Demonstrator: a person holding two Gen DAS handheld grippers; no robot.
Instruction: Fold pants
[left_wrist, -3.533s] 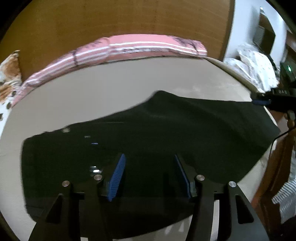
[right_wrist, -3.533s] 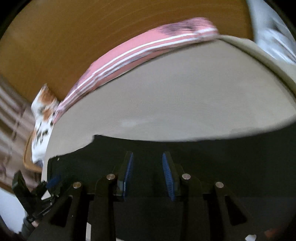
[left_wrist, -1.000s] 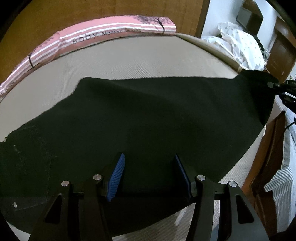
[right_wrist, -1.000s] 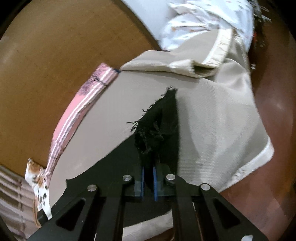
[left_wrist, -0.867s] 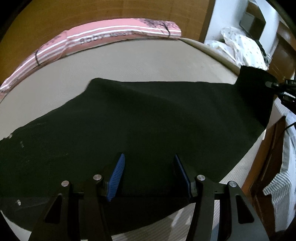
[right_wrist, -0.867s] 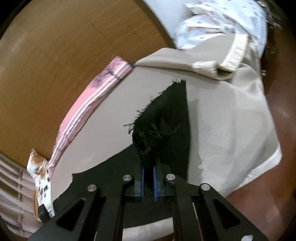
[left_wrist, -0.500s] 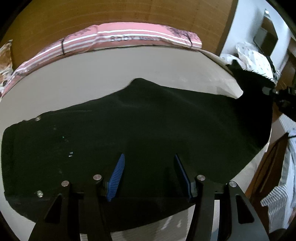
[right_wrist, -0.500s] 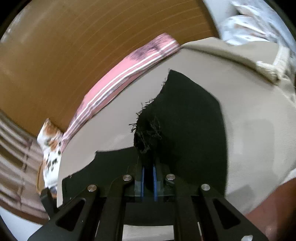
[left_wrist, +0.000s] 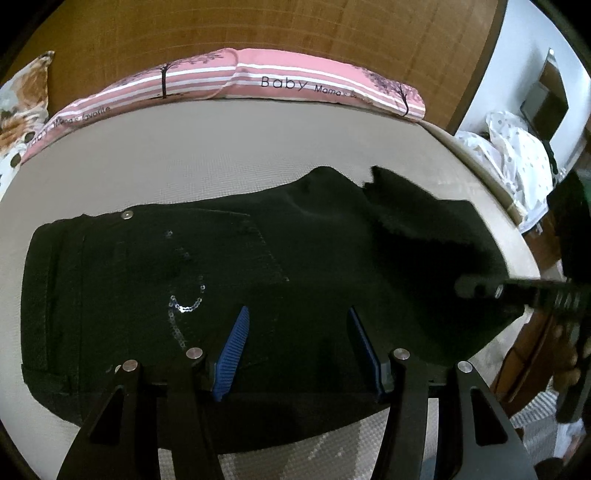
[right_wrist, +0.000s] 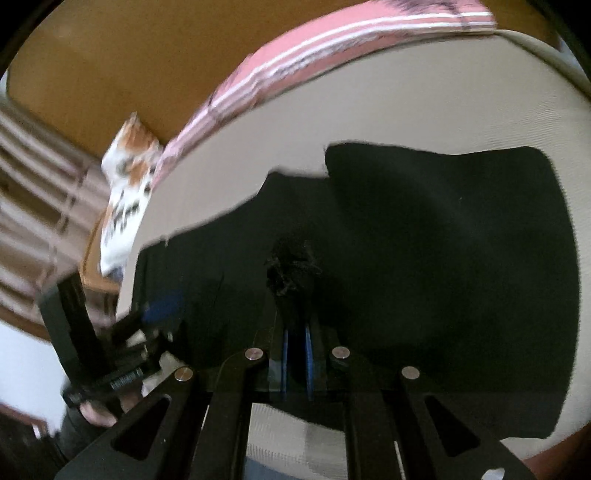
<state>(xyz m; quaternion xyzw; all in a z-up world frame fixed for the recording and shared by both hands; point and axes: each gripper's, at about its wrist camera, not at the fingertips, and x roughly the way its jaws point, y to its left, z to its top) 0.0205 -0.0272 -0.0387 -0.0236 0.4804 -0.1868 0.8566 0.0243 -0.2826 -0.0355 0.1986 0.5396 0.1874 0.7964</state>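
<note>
Black pants (left_wrist: 229, 266) lie across a beige bed, waistband at the left, a metal button and sequins showing. My left gripper (left_wrist: 297, 347) is open and empty, hovering over the middle of the pants. My right gripper (right_wrist: 295, 354) is shut on the frayed hem of the pants legs (right_wrist: 291, 269) and holds it lifted over the rest of the pants (right_wrist: 461, 240). In the left wrist view the lifted leg end (left_wrist: 424, 229) hangs folded over at the right, with the right gripper (left_wrist: 480, 288) beside it. The left gripper (right_wrist: 147, 325) shows at the left of the right wrist view.
A pink striped pillow (left_wrist: 258, 81) lies along the wooden headboard (left_wrist: 258, 29). A floral pillow (left_wrist: 22, 96) sits at the far left. White spotted cloth (left_wrist: 517, 158) lies past the bed's right edge. Bare beige sheet (left_wrist: 184, 155) lies behind the pants.
My right gripper has carried the leg hem leftward over the pants, folding the legs toward the waistband. The left gripper stays open above the pants.
</note>
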